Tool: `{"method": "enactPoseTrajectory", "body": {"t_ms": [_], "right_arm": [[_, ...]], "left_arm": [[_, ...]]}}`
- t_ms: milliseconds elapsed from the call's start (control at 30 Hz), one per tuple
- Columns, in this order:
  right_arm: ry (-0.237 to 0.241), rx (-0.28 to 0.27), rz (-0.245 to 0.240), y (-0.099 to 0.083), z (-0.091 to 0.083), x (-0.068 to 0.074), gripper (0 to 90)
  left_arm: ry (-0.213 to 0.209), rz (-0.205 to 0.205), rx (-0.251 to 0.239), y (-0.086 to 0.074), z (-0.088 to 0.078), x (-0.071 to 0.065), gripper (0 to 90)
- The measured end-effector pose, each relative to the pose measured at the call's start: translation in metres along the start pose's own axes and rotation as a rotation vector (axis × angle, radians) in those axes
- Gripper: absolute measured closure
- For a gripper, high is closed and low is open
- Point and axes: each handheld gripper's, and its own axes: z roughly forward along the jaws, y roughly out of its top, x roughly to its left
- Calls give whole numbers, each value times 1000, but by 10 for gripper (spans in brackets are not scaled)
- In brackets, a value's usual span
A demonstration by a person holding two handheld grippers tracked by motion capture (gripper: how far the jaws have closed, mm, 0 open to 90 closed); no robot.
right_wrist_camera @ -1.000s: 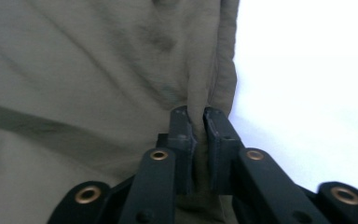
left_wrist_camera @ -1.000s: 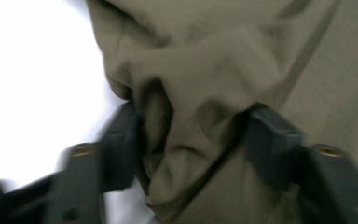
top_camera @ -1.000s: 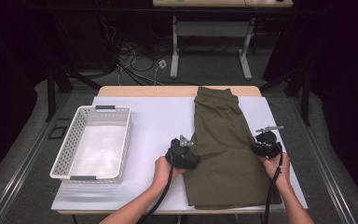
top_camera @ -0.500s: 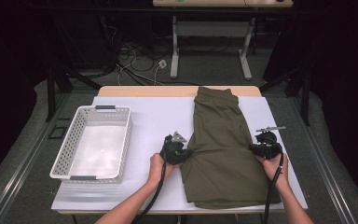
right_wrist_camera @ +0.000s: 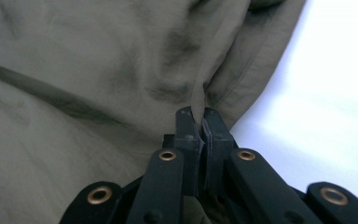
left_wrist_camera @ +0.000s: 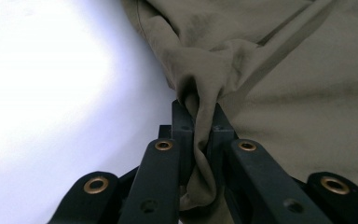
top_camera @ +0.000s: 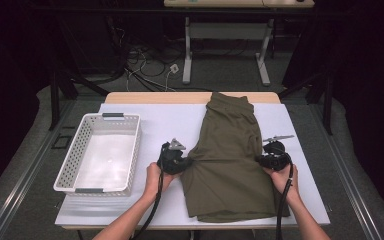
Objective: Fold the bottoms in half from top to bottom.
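Olive shorts (top_camera: 230, 160) flat on white table (top_camera: 170, 120), left hand-held gripper (left_wrist_camera: 198, 119) and right hand-held gripper (right_wrist_camera: 199, 123) each clamped on opposite edges.

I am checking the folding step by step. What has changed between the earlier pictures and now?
The left gripper slid from on top of the olive shorts out to their left edge, closed there and now pinches a bunch of cloth. The right gripper stayed clamped on the right edge. The shorts and the white basket lie as before.

Grey floor (top_camera: 25, 165) is surrounding the desk (top_camera: 145, 117); cables (top_camera: 145, 62) are trailing beneath a white-legged table (top_camera: 225, 30) in darkness beyond
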Motion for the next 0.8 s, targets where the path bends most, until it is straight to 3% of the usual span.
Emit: {"method": "enactPoseTrajectory", "body": {"t_ms": [133,167,233,300,333,467,567,633,800], "right_arm": [[27,6,-30,2,1,10,868],[22,11,-36,2,0,11,853],[-33,-21,-62,4,-6,10,746],[-72,-65,-81,5,-14,8,784],[-63,-83,-84,5,-16,7,848],[-23,-29,-108,0,-10,8,899],[-31,-25,-95,-1,-8,4,900],[-43,-35,-92,-1,-10,3,900],[-167,-81,-122,0,-18,-4,900]], "left_arm": [[6,-14,-10,-6,-11,3,850],[-1,-15,-11,-8,-12,3,850],[-6,-13,-11,-12,-12,2,845],[-13,-21,-15,-15,-7,-1,840],[-11,-16,-10,-15,-6,-2,835],[-19,-38,-11,-16,-3,-3,816],[-22,-32,-7,-17,-3,-3,788],[-36,-35,-1,-18,-3,-2,737],[-53,-46,13,-16,-3,-5,494]]}}
